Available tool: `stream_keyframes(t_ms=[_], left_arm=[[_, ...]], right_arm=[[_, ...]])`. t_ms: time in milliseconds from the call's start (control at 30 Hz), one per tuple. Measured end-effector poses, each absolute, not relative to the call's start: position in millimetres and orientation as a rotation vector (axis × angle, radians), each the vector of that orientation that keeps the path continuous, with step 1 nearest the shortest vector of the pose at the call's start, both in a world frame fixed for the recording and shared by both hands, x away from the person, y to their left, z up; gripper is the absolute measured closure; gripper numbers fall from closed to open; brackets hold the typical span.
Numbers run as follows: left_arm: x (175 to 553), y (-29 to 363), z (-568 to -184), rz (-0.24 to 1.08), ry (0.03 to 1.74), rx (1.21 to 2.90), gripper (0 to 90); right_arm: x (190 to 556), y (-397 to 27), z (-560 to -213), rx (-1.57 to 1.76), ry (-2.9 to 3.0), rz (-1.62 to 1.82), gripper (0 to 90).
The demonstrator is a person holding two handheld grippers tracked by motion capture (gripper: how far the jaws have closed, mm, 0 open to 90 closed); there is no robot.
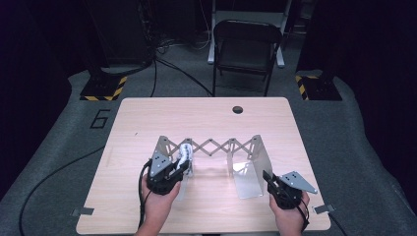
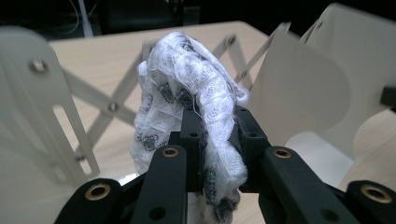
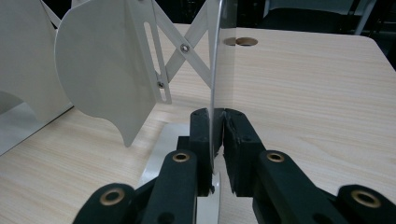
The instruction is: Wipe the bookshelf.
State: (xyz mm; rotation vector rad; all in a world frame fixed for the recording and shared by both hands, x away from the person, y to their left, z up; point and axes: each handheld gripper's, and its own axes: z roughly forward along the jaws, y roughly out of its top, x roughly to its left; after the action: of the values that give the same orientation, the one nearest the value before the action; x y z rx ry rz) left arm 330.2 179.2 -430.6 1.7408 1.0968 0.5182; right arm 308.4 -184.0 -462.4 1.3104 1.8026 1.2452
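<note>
An expanding metal rack (image 1: 211, 146) with a scissor lattice and upright plates stands mid-table. My left gripper (image 1: 176, 169) is at the rack's left end, shut on a white knitted cloth (image 1: 185, 153) with grey marks. In the left gripper view the cloth (image 2: 187, 70) bulges up from between the jaws of the left gripper (image 2: 217, 126), between two rack plates (image 2: 299, 88). My right gripper (image 1: 269, 178) is near the front right, at the rack's right end plate (image 1: 258, 152). In the right gripper view the right gripper (image 3: 215, 123) is shut on that thin plate's (image 3: 219, 56) edge.
The wooden table (image 1: 147, 113) has a cable hole (image 1: 238, 109) near its far edge. Behind it stand a dark folding chair (image 1: 246, 46) and two stand bases with yellow-black stripes (image 1: 103, 88). A cable (image 1: 49, 172) runs over the floor at the left.
</note>
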Motion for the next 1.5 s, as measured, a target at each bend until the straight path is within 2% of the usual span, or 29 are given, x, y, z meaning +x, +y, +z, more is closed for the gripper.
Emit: stream_keyframes(t_ms=[233, 733, 1267, 1500], left_arm=[[330, 176, -465, 0.479, 1.152, 1.793, 77.2], [329, 180, -409, 0.514, 1.071, 1.713, 77.1], [325, 167, -378, 0.531, 0.989, 1.694, 77.1], [326, 153, -372, 0.532, 0.953, 1.697, 77.1]], right_arm=[[308, -184, -462, 1.308, 1.805, 1.243, 82.1], [304, -179, -461, 1.303, 1.833, 1.254, 77.7], [296, -165, -460, 1.272, 1.886, 1.275, 69.1], [293, -160, -460, 1.257, 1.898, 1.279, 68.0]])
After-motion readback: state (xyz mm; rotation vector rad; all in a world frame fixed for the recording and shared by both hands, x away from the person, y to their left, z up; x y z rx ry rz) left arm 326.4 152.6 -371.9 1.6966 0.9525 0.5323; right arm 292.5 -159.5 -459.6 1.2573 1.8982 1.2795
